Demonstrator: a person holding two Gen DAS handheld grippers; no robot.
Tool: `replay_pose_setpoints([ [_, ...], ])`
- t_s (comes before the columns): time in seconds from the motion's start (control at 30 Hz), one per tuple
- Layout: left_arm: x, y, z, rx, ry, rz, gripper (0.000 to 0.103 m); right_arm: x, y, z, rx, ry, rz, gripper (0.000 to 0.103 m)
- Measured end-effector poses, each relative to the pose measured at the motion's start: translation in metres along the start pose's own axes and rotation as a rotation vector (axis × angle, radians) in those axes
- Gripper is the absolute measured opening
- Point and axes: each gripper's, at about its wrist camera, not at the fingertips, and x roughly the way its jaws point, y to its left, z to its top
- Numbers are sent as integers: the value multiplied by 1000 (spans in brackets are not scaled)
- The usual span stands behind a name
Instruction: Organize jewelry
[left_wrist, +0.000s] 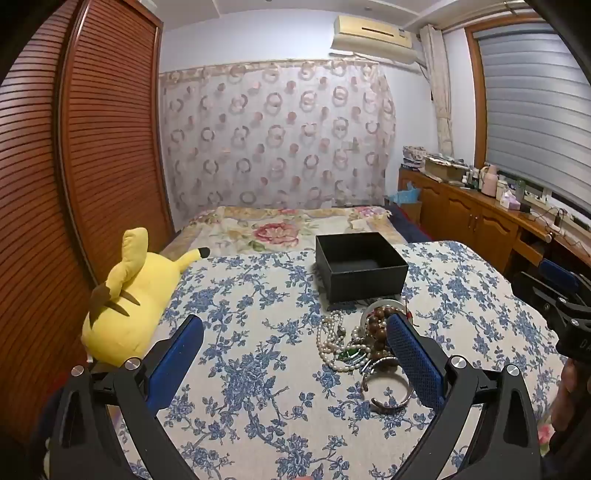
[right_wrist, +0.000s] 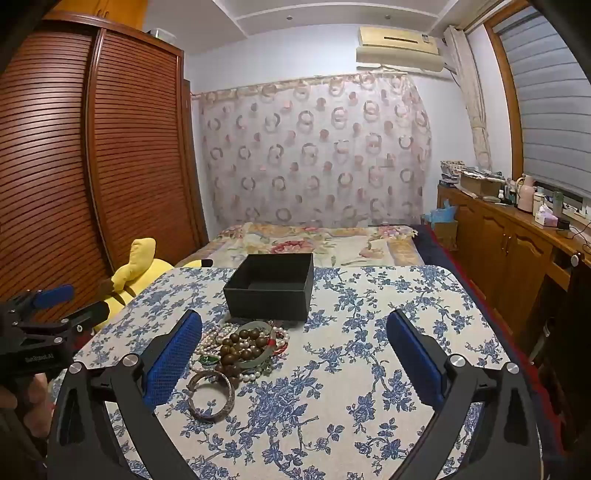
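Note:
A pile of jewelry lies on the blue-flowered table cloth: a pearl necklace (left_wrist: 330, 341), brown wooden beads (right_wrist: 242, 345), a pale green bangle (right_wrist: 264, 349) and a silver bangle (right_wrist: 211, 397). An open, empty black box (left_wrist: 360, 266) stands just behind the pile; it also shows in the right wrist view (right_wrist: 271, 291). My left gripper (left_wrist: 293, 338) is open and empty, left of the pile, its right finger over the pile's edge. My right gripper (right_wrist: 293, 334) is open and empty, right of the pile.
A yellow plush toy (left_wrist: 129, 306) lies at the table's left edge. A bed (left_wrist: 280, 227) with a floral cover is behind the table, a slatted wooden wardrobe (left_wrist: 92, 147) on the left, and a wooden cabinet (right_wrist: 509, 240) with clutter along the right wall.

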Motion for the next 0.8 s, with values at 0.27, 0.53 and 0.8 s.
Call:
replay_pose_setpoints([
  [0.27,0,0,0,2,6,-2,96,0,0,0,5,2,3,101],
  [0.53,1,0,0,3,7,1,96,-1,0,0,2,2,3,101],
  [0.8,0,0,0,2,6,0,96,0,0,0,3,3,3,101],
])
